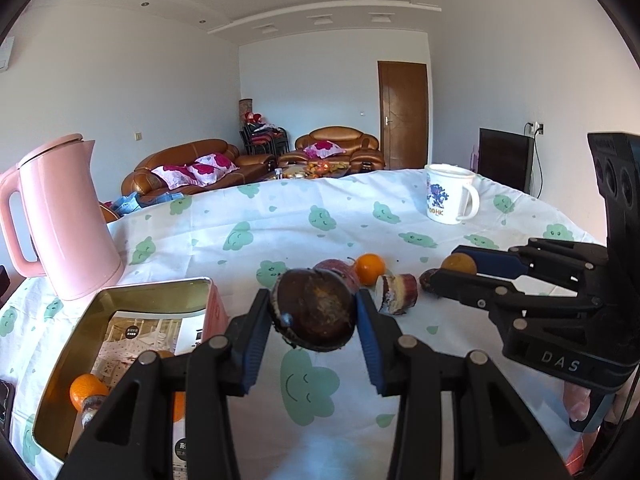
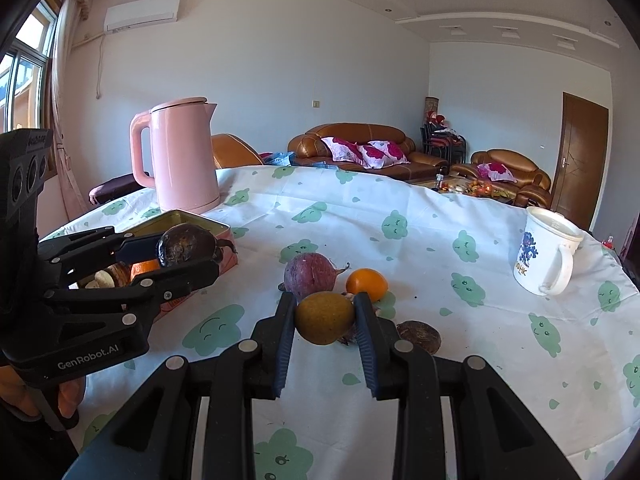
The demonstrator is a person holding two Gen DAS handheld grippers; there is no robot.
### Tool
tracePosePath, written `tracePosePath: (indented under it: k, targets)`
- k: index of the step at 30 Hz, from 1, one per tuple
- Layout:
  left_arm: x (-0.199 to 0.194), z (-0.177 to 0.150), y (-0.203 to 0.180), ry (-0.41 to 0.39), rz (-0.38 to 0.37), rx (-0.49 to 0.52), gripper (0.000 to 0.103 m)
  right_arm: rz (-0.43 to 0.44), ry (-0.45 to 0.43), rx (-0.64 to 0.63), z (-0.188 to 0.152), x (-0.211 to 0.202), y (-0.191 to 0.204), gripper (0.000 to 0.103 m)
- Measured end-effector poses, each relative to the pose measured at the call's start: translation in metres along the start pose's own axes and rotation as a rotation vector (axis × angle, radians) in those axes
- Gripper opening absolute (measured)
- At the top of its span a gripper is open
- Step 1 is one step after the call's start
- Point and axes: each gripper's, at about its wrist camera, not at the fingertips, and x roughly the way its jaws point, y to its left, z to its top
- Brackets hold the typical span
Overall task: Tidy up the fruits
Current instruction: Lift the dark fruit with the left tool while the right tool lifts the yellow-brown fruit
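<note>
My left gripper is shut on a dark brown wrinkled fruit and holds it above the cloth, just right of the gold tin box. The tin holds an orange and other pieces. My right gripper is shut on a yellow-brown round fruit, low over the table. Behind it lie a purple round fruit and an orange; a dark brown fruit lies to its right. A cut purple piece lies on the cloth in the left wrist view.
A pink kettle stands behind the tin at the left. A white mug stands at the far right of the table. The cloth is white with green cloud prints. Sofas and a door lie beyond.
</note>
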Motion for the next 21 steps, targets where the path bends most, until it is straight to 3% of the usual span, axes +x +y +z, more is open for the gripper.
tracePosePath:
  k: [21]
  targets:
    - [-0.013,-0.001,0.003,-0.066,0.019,-0.013,0.043,-0.001,-0.074,-0.003,-0.001,-0.014,0.000,0.031]
